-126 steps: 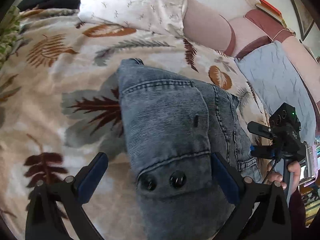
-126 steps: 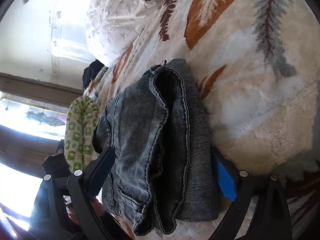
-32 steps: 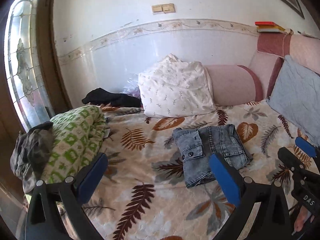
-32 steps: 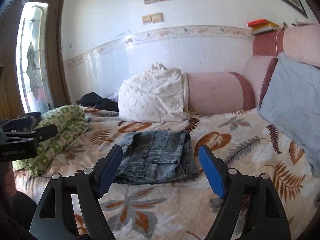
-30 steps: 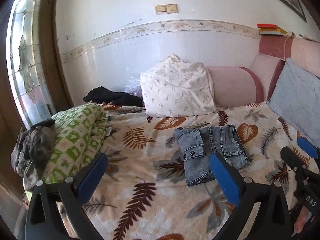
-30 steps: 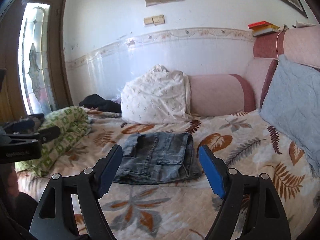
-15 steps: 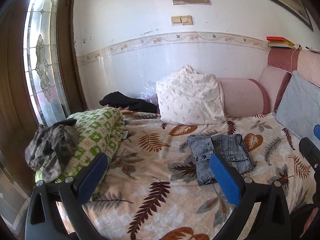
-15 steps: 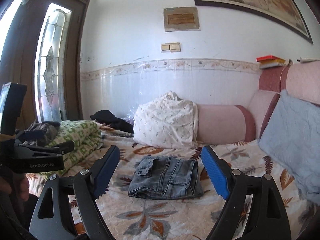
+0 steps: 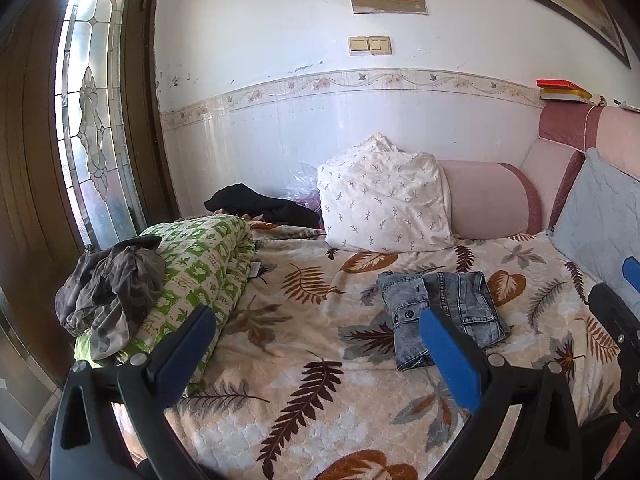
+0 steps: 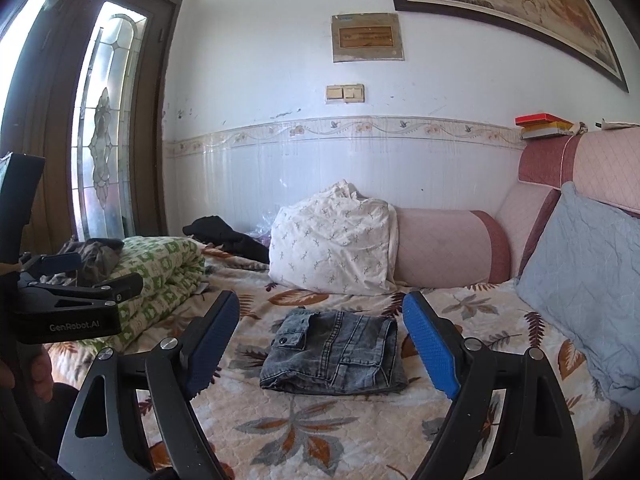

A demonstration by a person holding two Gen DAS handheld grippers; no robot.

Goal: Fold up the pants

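— Where are the pants lying from you?

— The folded pants are resting on the leaf-print blanket, centre frame, long side running left to right.

— And your grippers?

— You're holding the right gripper nearer, spread wide, gripping nothing; the left gripper likewise.

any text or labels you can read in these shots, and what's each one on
"GenRobot.AI": white lettering on the black body of the left tool, seen in the right wrist view.
Wall plaque: has lines of print, too blurred to read.
Books on the headboard: no legible text.
Folded pants: no label visible.
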